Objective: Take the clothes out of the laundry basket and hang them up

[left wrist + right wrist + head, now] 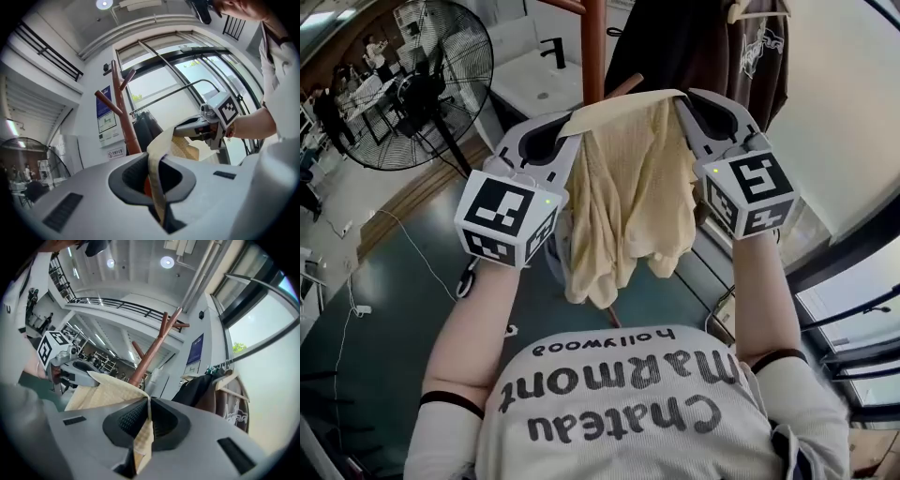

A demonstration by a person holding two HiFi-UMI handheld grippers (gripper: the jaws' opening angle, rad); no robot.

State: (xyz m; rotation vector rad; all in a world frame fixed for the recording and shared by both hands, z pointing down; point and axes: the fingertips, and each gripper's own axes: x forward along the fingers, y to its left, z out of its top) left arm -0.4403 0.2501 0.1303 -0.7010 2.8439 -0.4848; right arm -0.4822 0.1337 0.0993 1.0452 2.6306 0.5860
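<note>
Indoor hall: teal floor (403, 309) with a loose white cable (412, 248), big standing fan (422, 84) far left, window wall (848, 309) close on the right. Brown coat rack (593, 47) stands straight ahead. A dark top (712, 47) on a hanger hangs just right of it, near the right gripper (686, 105). Left gripper (565, 131) and right gripper are both clamped on the top edge of the cream knit garment (628, 197). That edge is stretched between them and the rest drapes down in front of the rack pole. Open room to the left. The right side is tight against the dark top and the glass.
</note>
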